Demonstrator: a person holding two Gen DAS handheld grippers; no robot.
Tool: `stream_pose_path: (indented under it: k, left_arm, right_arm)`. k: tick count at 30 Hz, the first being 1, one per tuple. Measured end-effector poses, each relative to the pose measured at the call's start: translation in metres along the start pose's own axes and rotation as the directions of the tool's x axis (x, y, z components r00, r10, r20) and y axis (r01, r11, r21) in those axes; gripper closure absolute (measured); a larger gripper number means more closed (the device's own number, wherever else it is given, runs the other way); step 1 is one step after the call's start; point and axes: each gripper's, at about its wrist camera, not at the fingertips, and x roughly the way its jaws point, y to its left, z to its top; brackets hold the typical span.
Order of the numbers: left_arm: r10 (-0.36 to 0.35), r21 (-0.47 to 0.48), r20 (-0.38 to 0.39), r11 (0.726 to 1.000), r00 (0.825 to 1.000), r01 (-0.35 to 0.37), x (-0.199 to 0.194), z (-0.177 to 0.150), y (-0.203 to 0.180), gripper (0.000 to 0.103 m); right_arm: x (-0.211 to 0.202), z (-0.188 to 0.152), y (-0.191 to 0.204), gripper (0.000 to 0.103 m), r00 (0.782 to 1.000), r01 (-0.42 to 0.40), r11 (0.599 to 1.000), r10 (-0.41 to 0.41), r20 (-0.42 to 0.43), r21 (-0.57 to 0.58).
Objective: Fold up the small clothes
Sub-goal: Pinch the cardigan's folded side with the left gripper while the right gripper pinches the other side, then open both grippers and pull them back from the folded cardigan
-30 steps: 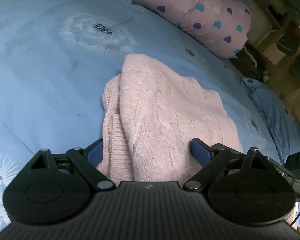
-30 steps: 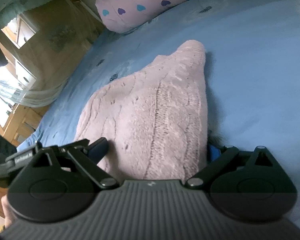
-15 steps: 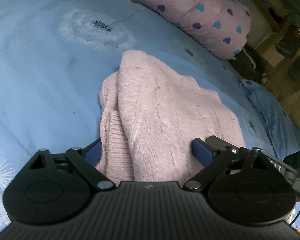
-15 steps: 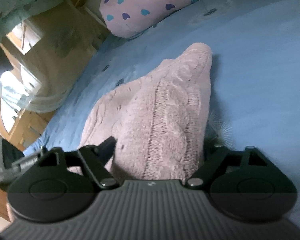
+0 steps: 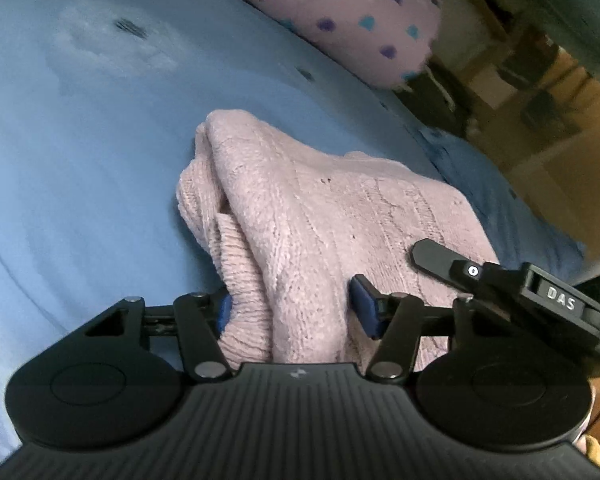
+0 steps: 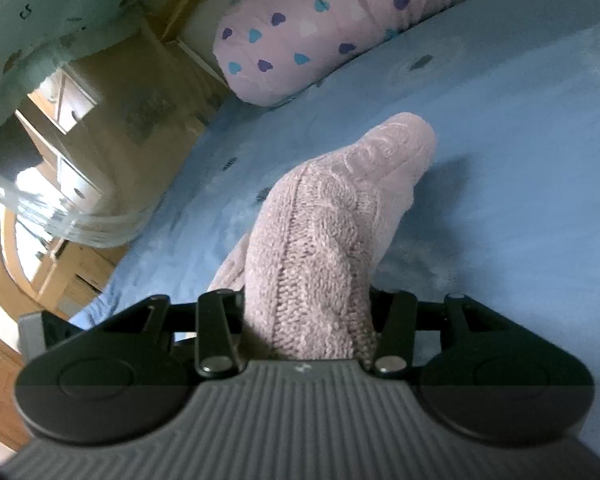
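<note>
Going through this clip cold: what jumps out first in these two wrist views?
The pink cable-knit sweater, bunched on the blue bedsheet, fills the middle of both views. Both grippers have just been closing on its near edge: the left gripper pinches a fold between its blue pads, and the right gripper squeezes a raised ridge of knit. Behind lies a pink pillow with blue and purple hearts.
</note>
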Motion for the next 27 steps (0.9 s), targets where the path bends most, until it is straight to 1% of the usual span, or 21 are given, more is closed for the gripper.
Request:
stream_pose_path:
  k: [4,7,8,9,11,13,15,18,21,25,27]
  left_arm:
    - [-0.080,0.020,-0.072,0.996,0.994,0.082,-0.003,-0.019,-0.026,0.040]
    - [-0.087,0.041,-0.091,0.995,0.992,0.091,-0.004,-0.038,-0.046,0.040]
    - [-0.072,0.057,-0.093,0.995,0.993,0.078,-0.003,-0.045,-0.051,0.040]
    - [-0.043,0.084,-0.093,0.995,0.995,0.051,-0.002,-0.052,-0.057,0.040]
    - [0.016,0.146,-0.072,0.989,0.997,-0.006,0.001,-0.062,-0.067,0.039]
    - [0.060,0.184,-0.049,0.982,0.997,-0.050,0.001,-0.068,-0.073,0.039]
    - [0.085,0.201,-0.024,0.976,0.996,-0.078,-0.003,-0.074,-0.078,0.039]
    - [0.133,0.230,0.018,0.964,0.991,-0.134,-0.012,-0.081,-0.083,0.038]
    - [0.183,0.257,0.051,0.947,0.982,-0.190,-0.019,-0.087,-0.091,0.038]
    - [0.247,0.302,0.103,0.915,0.964,-0.267,-0.036,-0.097,-0.099,0.038]
    - [0.279,0.332,0.124,0.893,0.952,-0.305,-0.040,-0.103,-0.102,0.034]
  right_arm:
    - [-0.041,-0.006,-0.016,0.055,0.999,0.040,0.998,-0.040,0.003,0.057]
    - [-0.073,-0.014,-0.029,0.055,0.998,0.066,0.992,-0.067,0.010,0.109]
    - [-0.083,-0.017,-0.033,0.055,0.997,0.076,0.990,-0.078,0.011,0.118]
    - [-0.091,-0.020,-0.036,0.055,0.995,0.095,0.988,-0.097,0.010,0.121]
    - [-0.103,-0.026,-0.043,0.054,0.986,0.164,0.981,-0.165,-0.002,0.104]
    - [-0.105,-0.034,-0.056,0.050,0.975,0.221,0.970,-0.220,-0.027,0.101]
    - [-0.101,-0.042,-0.068,0.043,0.970,0.243,0.963,-0.240,-0.046,0.119]
    - [-0.106,-0.051,-0.074,0.041,0.972,0.235,0.962,-0.236,-0.012,0.138]
    - [-0.117,-0.056,-0.069,0.041,0.971,0.233,0.963,-0.238,0.016,0.137]
    - [-0.144,-0.067,-0.062,0.041,0.967,0.235,0.962,-0.247,0.071,0.138]
    - [-0.157,-0.075,-0.055,0.044,0.958,0.253,0.962,-0.264,0.109,0.104]
